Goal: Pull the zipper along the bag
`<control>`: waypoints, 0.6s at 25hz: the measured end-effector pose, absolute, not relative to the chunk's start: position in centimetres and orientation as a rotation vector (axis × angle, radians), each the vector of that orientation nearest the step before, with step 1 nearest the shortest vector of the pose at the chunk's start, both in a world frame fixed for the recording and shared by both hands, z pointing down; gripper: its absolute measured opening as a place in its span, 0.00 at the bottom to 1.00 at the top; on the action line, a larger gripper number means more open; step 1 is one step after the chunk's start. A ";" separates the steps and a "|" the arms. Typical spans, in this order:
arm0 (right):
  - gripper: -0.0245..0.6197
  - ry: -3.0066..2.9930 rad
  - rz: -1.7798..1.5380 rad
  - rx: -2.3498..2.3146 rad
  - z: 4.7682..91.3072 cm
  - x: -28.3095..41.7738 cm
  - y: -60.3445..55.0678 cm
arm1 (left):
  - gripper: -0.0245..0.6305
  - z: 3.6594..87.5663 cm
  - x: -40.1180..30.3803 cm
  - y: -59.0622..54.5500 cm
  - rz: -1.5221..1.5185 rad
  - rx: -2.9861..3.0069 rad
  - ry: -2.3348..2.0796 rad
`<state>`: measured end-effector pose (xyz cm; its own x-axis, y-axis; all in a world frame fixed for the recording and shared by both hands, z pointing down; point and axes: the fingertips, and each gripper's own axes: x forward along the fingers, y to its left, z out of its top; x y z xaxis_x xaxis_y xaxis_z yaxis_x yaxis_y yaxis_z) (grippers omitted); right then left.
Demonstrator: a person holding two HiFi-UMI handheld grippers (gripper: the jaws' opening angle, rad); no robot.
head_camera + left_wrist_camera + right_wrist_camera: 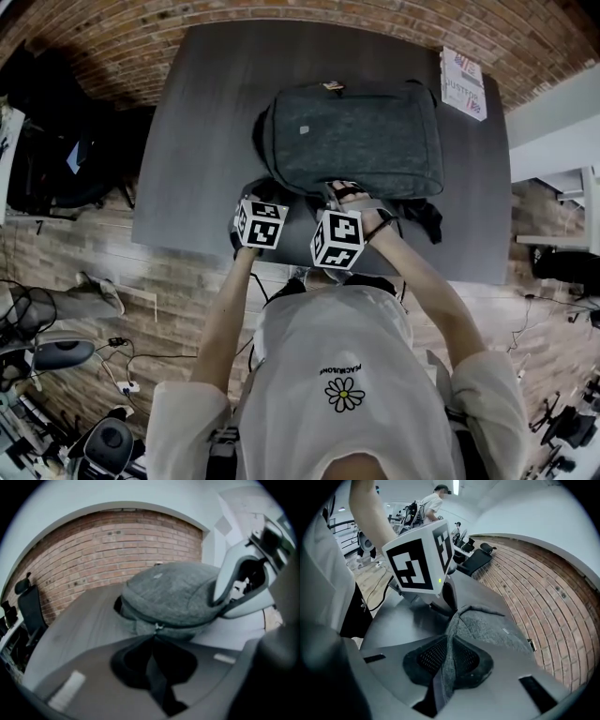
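Position: dark grey fabric backpack (352, 136) flat on dark grey rectangular table (202, 112), centre-far. Long axis runs left-right; zippered side faces near.
Tool, left gripper (156, 665): jaws nearly closed, pinching black pull strap (158, 686) leading to metal zipper slider (157, 628).
Tool, right gripper (444, 667): jaws clamped on grey fabric fold (457, 630) at backpack near edge.

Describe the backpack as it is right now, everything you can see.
The backpack is grey, felt-like fabric, lying flat on the dark table. The left gripper is shut on a black strap that runs to the metal zipper pull; the right gripper pinches a fold of its fabric.
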<state>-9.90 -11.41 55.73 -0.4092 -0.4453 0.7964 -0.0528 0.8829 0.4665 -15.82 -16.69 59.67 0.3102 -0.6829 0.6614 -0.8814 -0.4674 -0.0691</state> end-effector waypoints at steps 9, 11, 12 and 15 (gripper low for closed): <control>0.09 -1.997 -0.407 0.258 55.7 -7.5 -9.6 | 0.08 59.4 -16.4 -16.5 1.068 2.340 -1.373; 0.09 -2.005 -0.408 0.234 55.7 -6.6 -8.8 | 0.08 59.3 -16.5 -16.6 1.153 2.387 -1.343; 0.09 -2.001 -0.411 0.225 55.7 -6.2 -8.5 | 0.07 59.3 -16.2 -16.4 1.194 2.413 -1.325; 0.09 -1.982 -0.418 0.181 55.6 -5.5 -8.0 | 0.08 59.4 -15.7 -16.4 1.218 2.419 -1.310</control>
<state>-5.52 -7.97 55.59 -0.4351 -0.3095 0.8455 0.0585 0.9274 0.3696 -15.66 -16.38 59.37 0.2961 -0.6436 0.7058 -0.7510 -0.6134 -0.2444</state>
